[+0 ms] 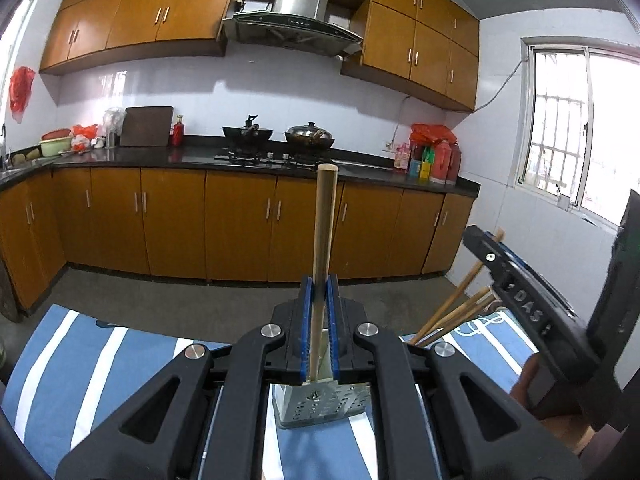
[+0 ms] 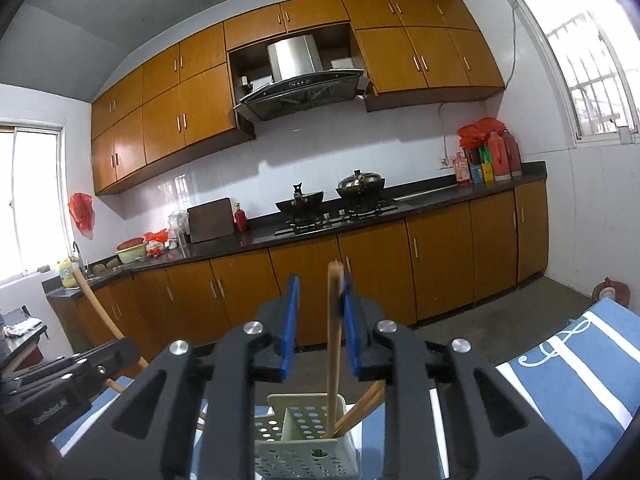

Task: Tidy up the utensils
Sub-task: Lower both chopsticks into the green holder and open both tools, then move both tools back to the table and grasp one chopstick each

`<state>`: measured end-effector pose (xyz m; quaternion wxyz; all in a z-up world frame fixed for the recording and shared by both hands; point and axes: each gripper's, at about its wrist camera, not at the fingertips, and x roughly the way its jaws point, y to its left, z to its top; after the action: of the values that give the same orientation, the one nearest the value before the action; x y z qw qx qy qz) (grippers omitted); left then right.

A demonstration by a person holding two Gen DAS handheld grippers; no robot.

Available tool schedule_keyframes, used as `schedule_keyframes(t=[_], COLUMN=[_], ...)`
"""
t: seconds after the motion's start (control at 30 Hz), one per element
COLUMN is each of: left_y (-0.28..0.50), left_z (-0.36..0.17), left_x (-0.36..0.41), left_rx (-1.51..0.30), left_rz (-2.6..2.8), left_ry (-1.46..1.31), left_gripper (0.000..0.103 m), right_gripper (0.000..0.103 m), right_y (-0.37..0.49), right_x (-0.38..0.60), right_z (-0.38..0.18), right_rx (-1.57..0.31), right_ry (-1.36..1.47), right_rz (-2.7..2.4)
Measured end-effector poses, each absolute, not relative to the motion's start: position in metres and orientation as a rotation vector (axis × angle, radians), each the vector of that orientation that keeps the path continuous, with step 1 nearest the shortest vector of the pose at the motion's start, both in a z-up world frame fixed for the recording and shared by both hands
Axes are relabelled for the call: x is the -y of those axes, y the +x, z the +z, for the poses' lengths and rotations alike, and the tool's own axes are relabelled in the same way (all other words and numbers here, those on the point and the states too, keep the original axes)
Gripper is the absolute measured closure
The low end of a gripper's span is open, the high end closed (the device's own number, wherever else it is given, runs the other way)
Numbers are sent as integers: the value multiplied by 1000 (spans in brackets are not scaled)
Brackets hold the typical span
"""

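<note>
My left gripper (image 1: 320,300) is shut on an upright wooden utensil handle (image 1: 325,216), whose lower end goes down toward a perforated utensil holder (image 1: 320,404) on the blue striped cloth. My right gripper (image 2: 320,304) is open above the same pale perforated holder (image 2: 304,436). A wooden handle (image 2: 334,340) stands in the holder between the right jaws, resting against the right pad. More wooden handles (image 2: 360,408) lean in the holder; they also show in the left wrist view (image 1: 452,312). The right gripper body (image 1: 532,304) shows at the right of the left wrist view.
A blue and white striped cloth (image 1: 92,356) covers the table. Beyond the table lie a grey floor and a counter with a wok (image 1: 247,133), a lidded pot (image 1: 309,135) and bottles (image 1: 434,160). A window (image 1: 568,128) is at the right.
</note>
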<state>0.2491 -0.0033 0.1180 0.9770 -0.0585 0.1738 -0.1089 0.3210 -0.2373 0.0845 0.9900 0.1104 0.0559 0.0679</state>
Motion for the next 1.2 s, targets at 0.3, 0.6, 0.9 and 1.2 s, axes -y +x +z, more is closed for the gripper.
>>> schedule_keyframes(t=[0.3,0.6,0.9,1.2], left_y=[234,227,201,171], left_z=[130,135,146,63], left_x=[0,6,-13,-46], left_rx=[-322,-314,-281,-479], left_rz=[-204,-190,-166,-55], left_ry=[-130,-126,-159,-114], left_gripper=[95,87,87,84], right_gripper=[74,72,72,72], right_y=[282,249,223,232], right_x=[251,274,292,291], right_z=[102,98,77,-28], right_rx=[-73,-98,-162,-536], right_ry=[214,240,218,199], right_rz=[145,121,96,92])
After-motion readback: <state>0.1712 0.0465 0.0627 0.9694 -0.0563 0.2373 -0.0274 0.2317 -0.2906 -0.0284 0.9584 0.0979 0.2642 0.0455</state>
